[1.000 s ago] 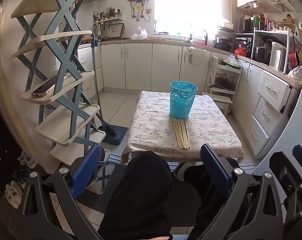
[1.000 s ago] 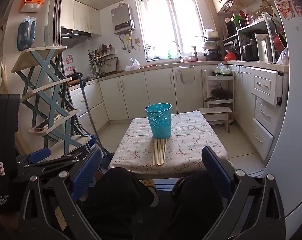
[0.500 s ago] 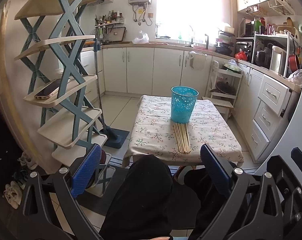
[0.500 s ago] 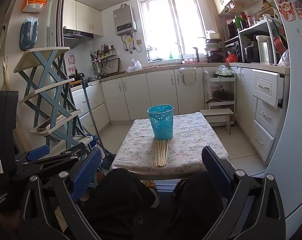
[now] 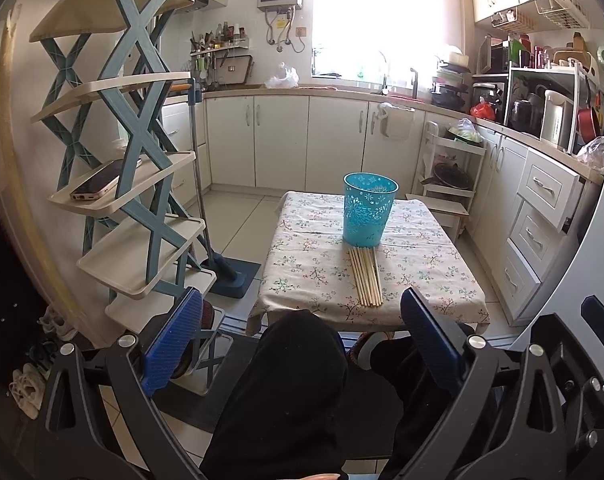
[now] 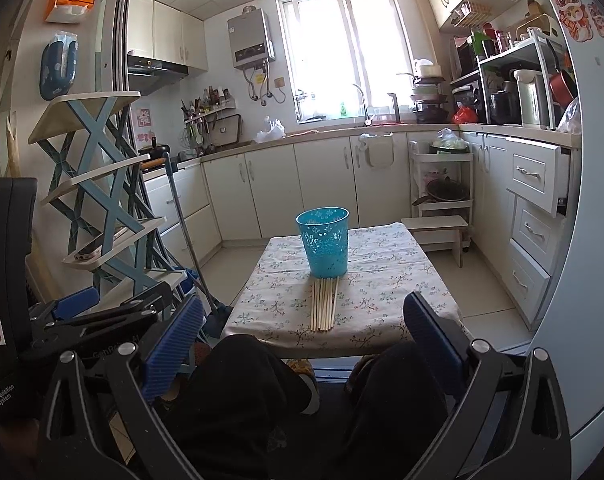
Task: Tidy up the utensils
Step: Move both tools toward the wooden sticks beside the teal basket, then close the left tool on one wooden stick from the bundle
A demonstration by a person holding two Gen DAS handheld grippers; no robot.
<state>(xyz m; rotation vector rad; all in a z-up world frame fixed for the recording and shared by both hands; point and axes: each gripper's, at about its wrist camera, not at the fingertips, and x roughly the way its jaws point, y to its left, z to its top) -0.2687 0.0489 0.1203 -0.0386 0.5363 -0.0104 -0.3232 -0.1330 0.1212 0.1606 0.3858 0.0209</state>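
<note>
Covering kitchen table (image 5: 310, 276): floral cloth (image 6: 386, 284).

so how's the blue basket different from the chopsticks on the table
The blue basket stands upright; the chopsticks lie flat in a neat row in front of it. The basket is turquoise perforated plastic, the chopsticks pale wood-coloured. The basket is wide and hollow, the chopsticks thin. Both rest on the floral tablecloth, untouched by either gripper.

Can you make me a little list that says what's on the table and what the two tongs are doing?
table: low, flowered cloth
cup: blue cup stands upright, mid-table
sticks: chopsticks lie flat in a row, far ends at the cup's base
left tongs: open, empty, short of the table
right tongs: open, empty, short of the table
done so far: no sticks visible in the cup
</note>
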